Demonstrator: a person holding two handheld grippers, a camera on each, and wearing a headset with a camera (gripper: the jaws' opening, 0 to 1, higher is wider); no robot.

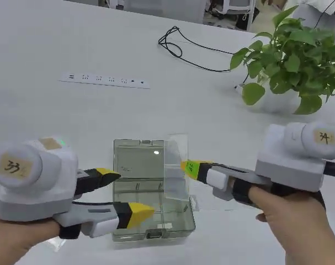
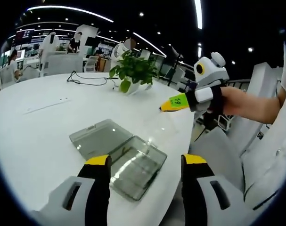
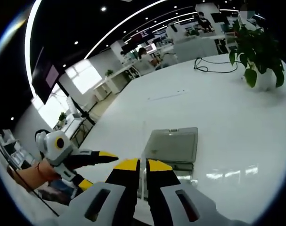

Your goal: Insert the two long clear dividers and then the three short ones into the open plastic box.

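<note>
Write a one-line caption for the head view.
The right gripper, shut on a clear divider, holds it upright over the open plastic box; left gripper hovers open near the box.

Left tool [image 1: 126, 193] low, jaws spread wide — right tool [image 1: 187, 167] opposite, jaws pinched nearly together

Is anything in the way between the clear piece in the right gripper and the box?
Nothing visible blocks it. The right gripper holds the clear divider upright over the open plastic box. The left gripper hovers open at the box's left side.
</note>
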